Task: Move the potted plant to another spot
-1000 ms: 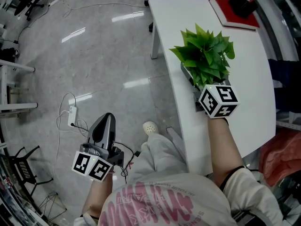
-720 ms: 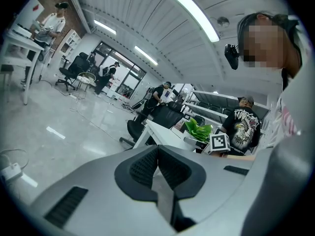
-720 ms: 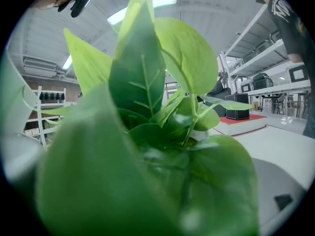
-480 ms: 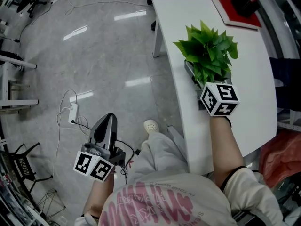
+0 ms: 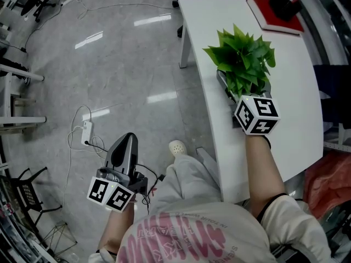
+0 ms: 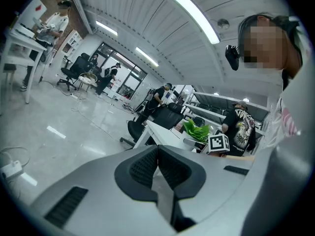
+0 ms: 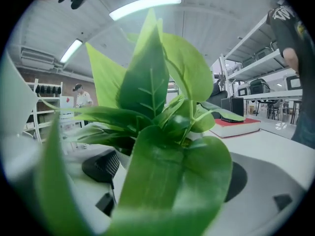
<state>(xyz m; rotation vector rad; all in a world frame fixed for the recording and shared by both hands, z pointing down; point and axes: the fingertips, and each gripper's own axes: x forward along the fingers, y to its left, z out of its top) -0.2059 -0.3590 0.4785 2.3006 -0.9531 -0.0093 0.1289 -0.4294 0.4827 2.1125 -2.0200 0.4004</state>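
Our leafy green potted plant [image 5: 241, 59], on the white table [image 5: 299, 75].
Right gripper [image 5: 236, 99] jaws clasp it; left gripper [image 5: 127, 146] jaws meet, empty.

Grey left hand-held gripper [image 5: 129, 137], seemingly pink-lettered shirt [image 5: 181, 240]

Leaves of potted plant [image 5: 241, 59] hide pot, most of right claw [image 7: 167, 173] pads.

My potted plant [image 5: 241, 59] stands upright, its broad glossy green leaves hiding the pot, held between the 2 jaws of my right hand-held gripper [image 5: 244, 85], near the left edge of the white tabletop [image 5: 296, 81].
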